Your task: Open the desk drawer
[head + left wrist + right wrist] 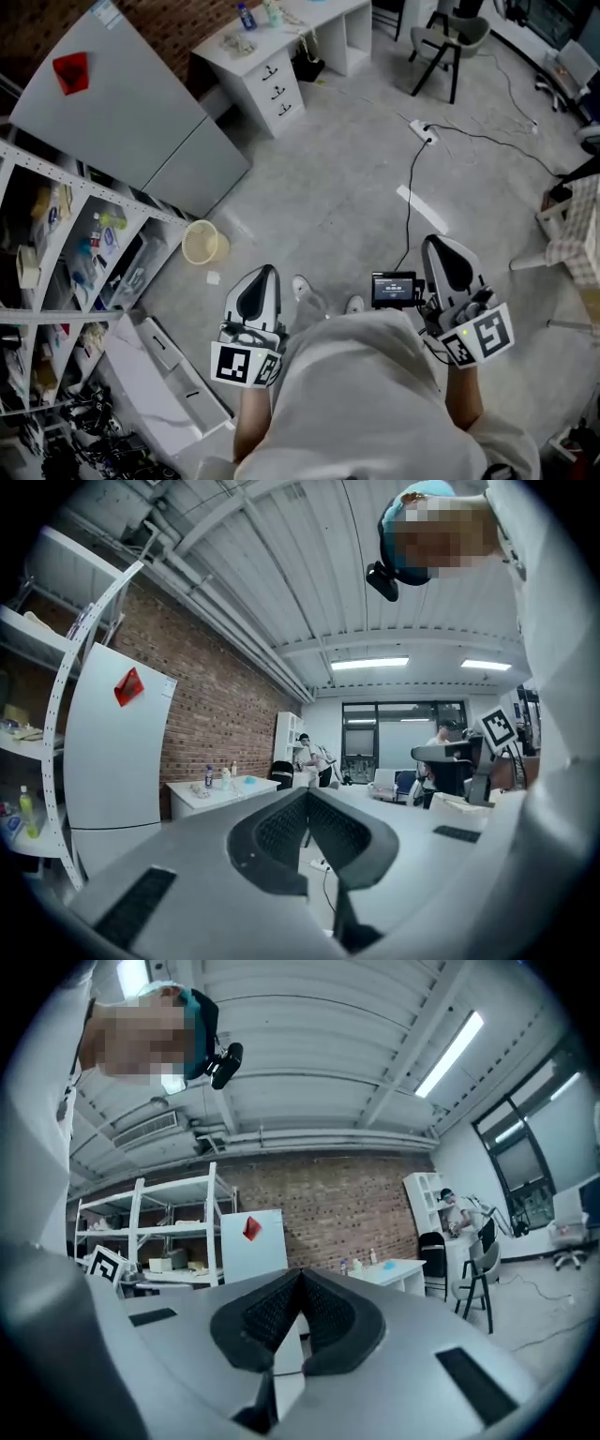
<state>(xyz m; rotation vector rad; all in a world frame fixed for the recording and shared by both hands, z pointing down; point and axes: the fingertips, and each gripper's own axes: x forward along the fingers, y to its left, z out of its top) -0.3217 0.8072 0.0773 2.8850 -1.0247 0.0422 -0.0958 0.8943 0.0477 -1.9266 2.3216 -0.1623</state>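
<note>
The grey concrete floor (328, 187) carries a white desk (319, 17), a grey chair (450, 42), a cream bucket (202, 242), a white power strip (424, 131) with its black cable (409, 202), and a strip of white tape (420, 208).

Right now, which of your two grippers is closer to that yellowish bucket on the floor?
Left. The left gripper is just beside the yellowish bucket, slightly to its right in the head view. The right gripper is much farther away, on the person's other side.
</note>
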